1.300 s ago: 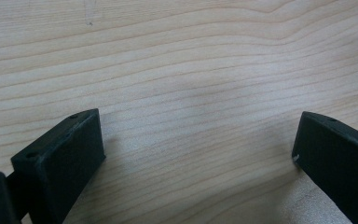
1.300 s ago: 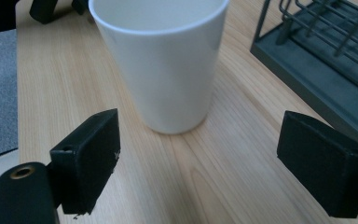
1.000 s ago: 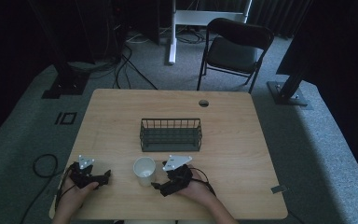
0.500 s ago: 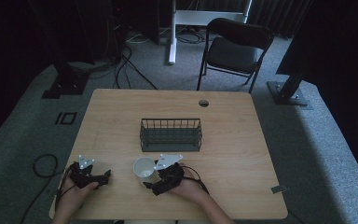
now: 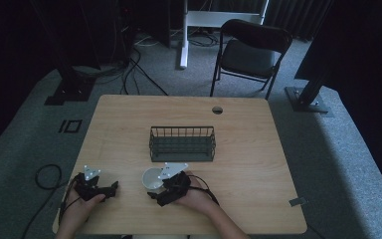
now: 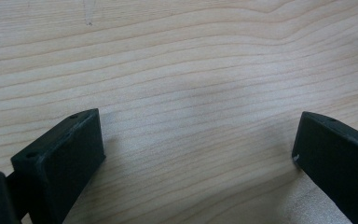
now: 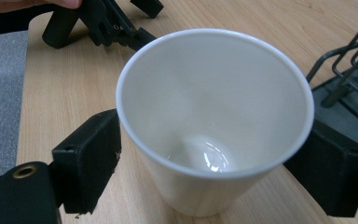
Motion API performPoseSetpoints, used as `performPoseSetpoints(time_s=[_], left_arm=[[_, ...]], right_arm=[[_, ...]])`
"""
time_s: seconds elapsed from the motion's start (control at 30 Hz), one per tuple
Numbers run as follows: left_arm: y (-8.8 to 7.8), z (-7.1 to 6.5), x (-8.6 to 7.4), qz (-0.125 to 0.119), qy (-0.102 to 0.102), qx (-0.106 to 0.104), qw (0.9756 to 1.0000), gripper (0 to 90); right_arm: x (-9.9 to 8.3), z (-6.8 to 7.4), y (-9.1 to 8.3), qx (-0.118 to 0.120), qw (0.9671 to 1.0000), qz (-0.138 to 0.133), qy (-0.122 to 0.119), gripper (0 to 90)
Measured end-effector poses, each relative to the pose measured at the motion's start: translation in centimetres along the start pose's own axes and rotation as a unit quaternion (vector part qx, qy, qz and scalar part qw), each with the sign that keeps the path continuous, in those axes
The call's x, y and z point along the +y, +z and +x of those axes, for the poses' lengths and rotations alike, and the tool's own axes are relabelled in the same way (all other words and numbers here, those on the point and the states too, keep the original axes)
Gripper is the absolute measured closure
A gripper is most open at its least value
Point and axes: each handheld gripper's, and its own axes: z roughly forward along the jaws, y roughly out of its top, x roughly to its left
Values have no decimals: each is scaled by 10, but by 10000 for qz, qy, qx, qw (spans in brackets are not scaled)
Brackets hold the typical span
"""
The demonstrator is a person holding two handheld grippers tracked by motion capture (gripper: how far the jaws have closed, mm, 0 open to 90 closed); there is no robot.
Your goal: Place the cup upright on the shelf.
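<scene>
Straddling smooth white tapered cup (image 7: 214, 121), right gripper (image 7: 214, 158) touches both sides; left gripper (image 6: 198, 154) wide, empty.

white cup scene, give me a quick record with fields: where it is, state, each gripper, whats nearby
cup: white cup, upright, looks empty, on the wooden table near the front edge
right gripper: right gripper, jaws either side of the cup at its wall; a firm grip cannot be told
left gripper: left gripper, jaws wide apart over bare wood, nothing between them
nearby: black wire basket just behind the cup
beyond table: folding chair
</scene>
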Motion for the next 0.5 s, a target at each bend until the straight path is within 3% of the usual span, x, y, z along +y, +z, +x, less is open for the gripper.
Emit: performPoseSetpoints(time_s=[0.5], left_arm=[[0, 0, 0, 0, 0, -1, 10000, 23]], right_arm=[[9, 6, 13, 52, 9999, 9, -104, 149]])
